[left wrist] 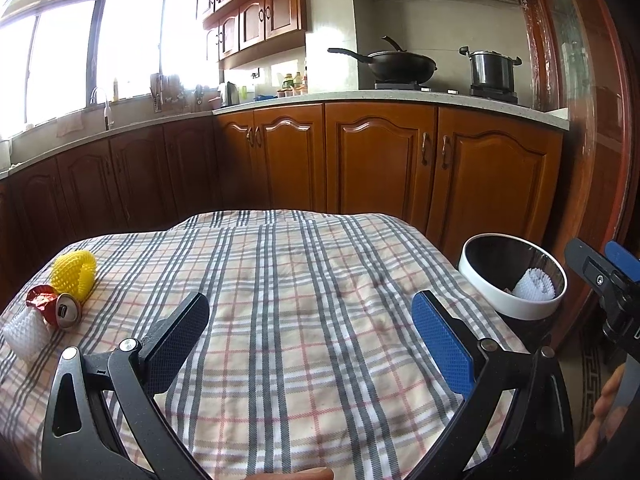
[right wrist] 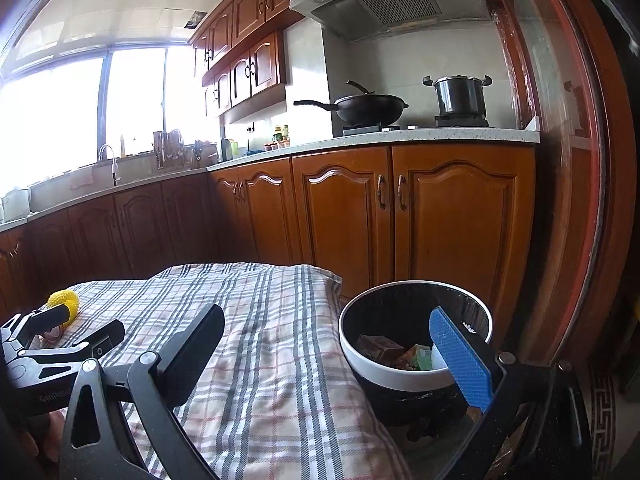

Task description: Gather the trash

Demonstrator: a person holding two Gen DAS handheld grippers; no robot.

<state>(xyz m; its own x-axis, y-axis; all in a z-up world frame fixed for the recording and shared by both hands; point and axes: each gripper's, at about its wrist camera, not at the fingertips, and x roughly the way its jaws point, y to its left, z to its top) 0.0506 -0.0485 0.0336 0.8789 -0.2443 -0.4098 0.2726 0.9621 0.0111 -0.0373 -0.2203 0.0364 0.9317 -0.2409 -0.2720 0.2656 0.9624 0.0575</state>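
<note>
On the plaid tablecloth point(left wrist: 304, 320), at the far left, lie a yellow foam net point(left wrist: 74, 272), a crushed red can point(left wrist: 56, 306) and a white foam net point(left wrist: 24, 334). My left gripper point(left wrist: 312, 312) is open and empty over the middle of the table. A round bin with a white rim point(left wrist: 516, 312) stands off the table's right edge, with a white foam net point(left wrist: 534, 285) inside. My right gripper point(right wrist: 328, 332) is open and empty, straddling the table's right edge and the bin point(right wrist: 384, 364), which holds cartons point(right wrist: 400, 354). The yellow net point(right wrist: 66, 300) shows far left.
Wooden kitchen cabinets point(left wrist: 380, 160) run behind the table, with a wok point(left wrist: 400, 65) and a pot point(left wrist: 491, 68) on the stove. A red door frame point(right wrist: 568, 200) stands to the right of the bin. My left gripper point(right wrist: 60, 340) shows in the right wrist view.
</note>
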